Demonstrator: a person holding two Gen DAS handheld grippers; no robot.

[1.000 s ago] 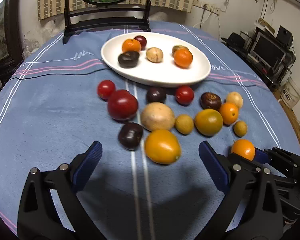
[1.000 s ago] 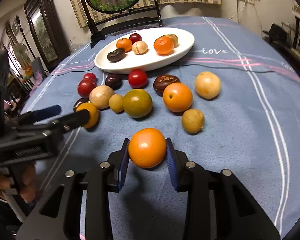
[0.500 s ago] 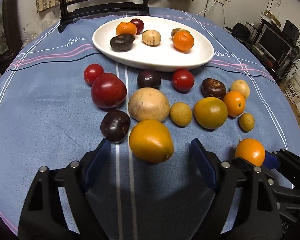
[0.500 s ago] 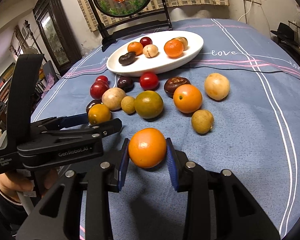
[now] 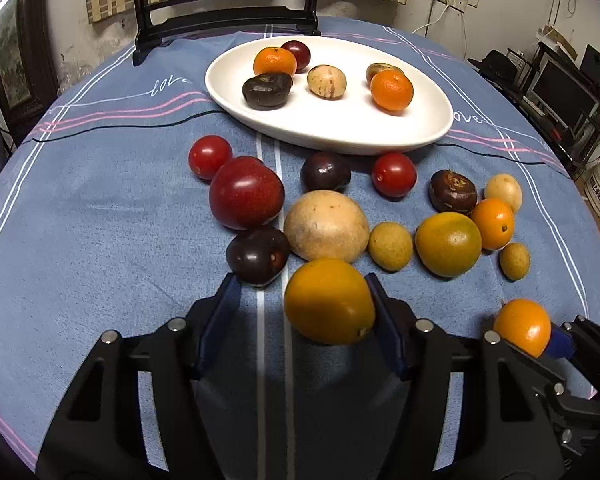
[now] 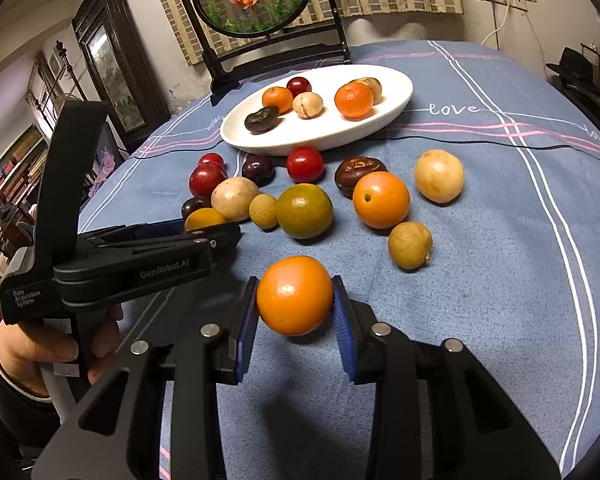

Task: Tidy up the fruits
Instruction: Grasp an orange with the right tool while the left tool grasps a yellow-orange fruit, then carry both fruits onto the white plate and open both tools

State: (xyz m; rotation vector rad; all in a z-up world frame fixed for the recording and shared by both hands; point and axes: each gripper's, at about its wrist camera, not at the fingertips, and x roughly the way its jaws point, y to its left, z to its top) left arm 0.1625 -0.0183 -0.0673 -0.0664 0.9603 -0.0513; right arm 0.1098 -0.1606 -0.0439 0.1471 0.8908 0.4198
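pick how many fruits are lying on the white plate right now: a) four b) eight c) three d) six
d, the white plate holds two orange fruits, two pale speckled ones, a dark red one and a dark brown one; the rest lie on the blue cloth.

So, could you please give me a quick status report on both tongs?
Left tongs closing around yellow-orange fruit, not yet clamped. Right tongs shut on orange. Dark plum crowds left finger.

Glossy white ceramic plate (image 5: 420,132) on matt napped blue tablecloth (image 5: 100,240)
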